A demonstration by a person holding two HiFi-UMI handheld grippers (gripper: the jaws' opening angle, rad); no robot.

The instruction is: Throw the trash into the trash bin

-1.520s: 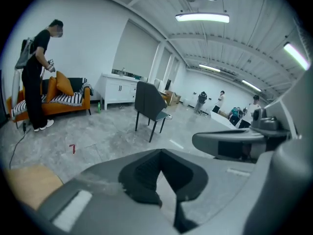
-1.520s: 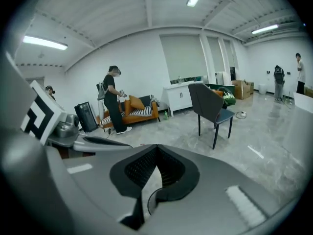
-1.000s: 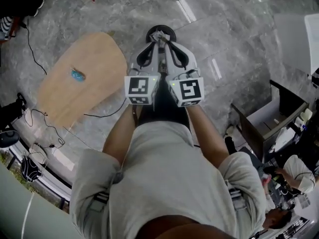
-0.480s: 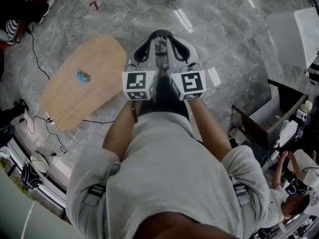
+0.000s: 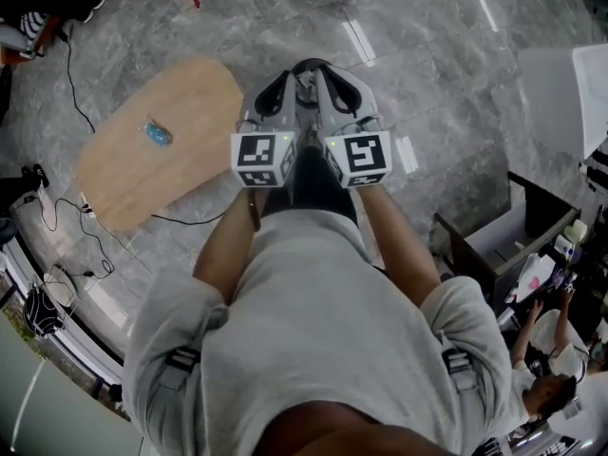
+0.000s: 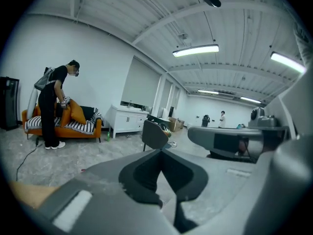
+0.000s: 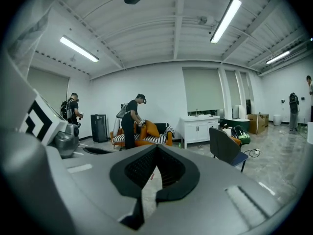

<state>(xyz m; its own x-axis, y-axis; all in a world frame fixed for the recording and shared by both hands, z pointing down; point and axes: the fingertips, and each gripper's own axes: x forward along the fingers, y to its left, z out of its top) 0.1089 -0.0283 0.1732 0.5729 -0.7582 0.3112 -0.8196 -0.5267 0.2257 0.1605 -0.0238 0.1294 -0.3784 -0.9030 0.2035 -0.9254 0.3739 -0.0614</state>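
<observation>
**A:** List the scene, largest item first.

**B:** A grey marbled floor (image 5: 446, 84) fills the head view. An oval wooden table (image 5: 199, 103) stands on it at the left. A dark open box (image 5: 494, 245) with a pale inside stands at the right, well apart from the table. A thin black cable (image 5: 190, 219) runs over the floor past the table's near edge.

**A:** State of the tongs?

**B:** Left gripper (image 6: 160, 151): jaws clenched, tips meeting, nothing between them. Right gripper (image 7: 156, 148): jaws likewise clenched and empty. The person holds both out ahead of the body, close side by side, over the floor just right of the table. Their marker cubes (image 5: 261, 158) sit nearest the person.

**A:** Locate the task's thing.

**B:** The trash (image 5: 155, 133) lies on the table top, near its middle, with bare wood all round it. It is to the left of both grippers and well apart from them.

**A:** Appearance?

**B:** It is a small oblong lump, blue-green with a slight gloss, lying flat on the wood. It is the smallest item listed, and too small in the head view to tell its material. Neither gripper view shows it.
</observation>
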